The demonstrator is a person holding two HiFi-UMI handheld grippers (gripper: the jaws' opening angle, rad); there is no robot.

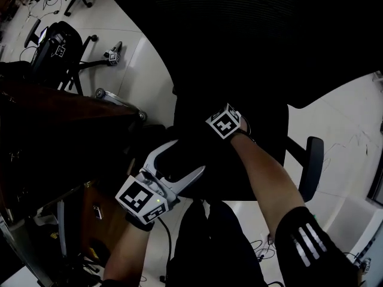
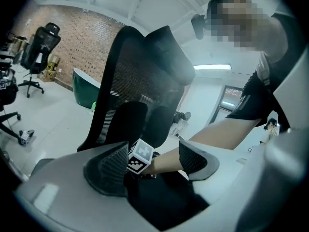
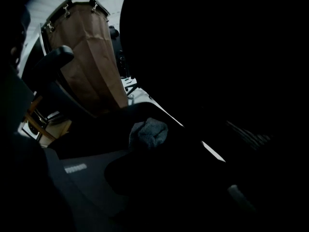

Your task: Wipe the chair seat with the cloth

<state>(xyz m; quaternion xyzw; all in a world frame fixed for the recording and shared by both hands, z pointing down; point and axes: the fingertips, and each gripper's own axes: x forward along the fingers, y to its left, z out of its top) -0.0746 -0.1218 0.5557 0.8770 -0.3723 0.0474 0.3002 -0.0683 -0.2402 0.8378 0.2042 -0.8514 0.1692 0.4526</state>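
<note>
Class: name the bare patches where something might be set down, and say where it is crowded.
Free: the white floor between the office chair's mesh back and the wooden desk, and the floor beyond the armrest. Crowded: the chair seat, taken by the open left gripper and the right gripper holding the cloth; cables cross the near floor.

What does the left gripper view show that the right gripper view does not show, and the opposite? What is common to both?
Only the left gripper view: the left gripper with its jaws apart, gripping nothing, a marker cube next to the person's forearm, a brick wall and a second office chair.
Only the right gripper view: a grey cloth at the jaw tips of the right gripper, which seems shut on it, and a brown bag in a frame.
Both: the black chair.
</note>
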